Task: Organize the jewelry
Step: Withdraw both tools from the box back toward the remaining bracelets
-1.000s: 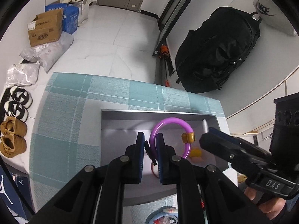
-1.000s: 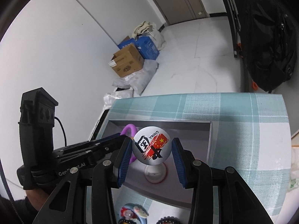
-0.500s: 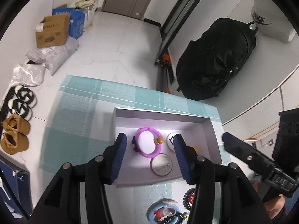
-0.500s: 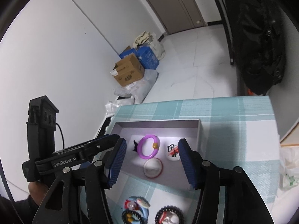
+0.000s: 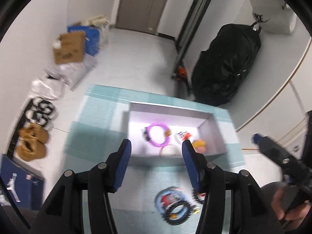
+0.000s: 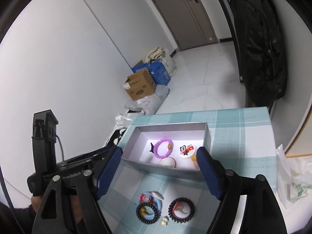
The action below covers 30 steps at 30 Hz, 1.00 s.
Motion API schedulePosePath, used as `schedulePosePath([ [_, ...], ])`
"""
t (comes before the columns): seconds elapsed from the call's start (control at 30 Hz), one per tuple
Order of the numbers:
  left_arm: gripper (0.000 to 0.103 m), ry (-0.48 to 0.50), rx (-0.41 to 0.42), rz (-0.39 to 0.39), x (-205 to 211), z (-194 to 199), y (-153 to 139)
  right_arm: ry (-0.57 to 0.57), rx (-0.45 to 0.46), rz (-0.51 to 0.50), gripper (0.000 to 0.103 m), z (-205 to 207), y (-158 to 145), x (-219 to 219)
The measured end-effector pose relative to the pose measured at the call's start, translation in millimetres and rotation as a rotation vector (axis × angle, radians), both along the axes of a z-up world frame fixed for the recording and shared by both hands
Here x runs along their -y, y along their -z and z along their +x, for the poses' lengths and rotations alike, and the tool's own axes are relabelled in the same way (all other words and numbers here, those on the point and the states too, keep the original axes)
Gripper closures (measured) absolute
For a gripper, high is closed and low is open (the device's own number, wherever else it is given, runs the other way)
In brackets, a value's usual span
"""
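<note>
Both my tongs, left (image 5: 156,156) and right (image 6: 159,167), have just opened, empty; the spiral hair ties (image 6: 181,207) lie on the counter nearer than the tray (image 6: 206,136), under my right.

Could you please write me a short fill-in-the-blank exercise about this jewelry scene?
1. The purple bangle lies inside the grey ____.
2. The box stands on a ____ checked cloth.
3. The right hand-held gripper holds ____.
4. The black beaded bracelets lie ____ the box.

Missing words: box; teal; nothing; outside
</note>
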<state>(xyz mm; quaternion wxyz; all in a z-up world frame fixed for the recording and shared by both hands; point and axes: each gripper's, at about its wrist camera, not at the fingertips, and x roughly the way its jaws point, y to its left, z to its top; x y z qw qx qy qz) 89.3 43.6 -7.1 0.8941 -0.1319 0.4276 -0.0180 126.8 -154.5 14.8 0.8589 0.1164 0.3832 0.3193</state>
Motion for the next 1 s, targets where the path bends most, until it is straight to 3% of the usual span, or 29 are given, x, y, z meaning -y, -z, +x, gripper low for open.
schedulePosePath([
  [0.1, 0.054, -0.009, 0.006, 0.049, 6, -11, 4, -0.008, 0.026, -0.02, 0.019, -14, 3, 3],
  [0.4, 0.054, -0.026, -0.011, 0.08, 5, -33, 17, -0.013, 0.013, -0.097, 0.019, -48, 29, 9],
  [1.0, 0.051, -0.009, -0.08, 0.071, 16, -56, 43, -0.137, -0.133, -0.14, 0.021, -79, 83, -8],
])
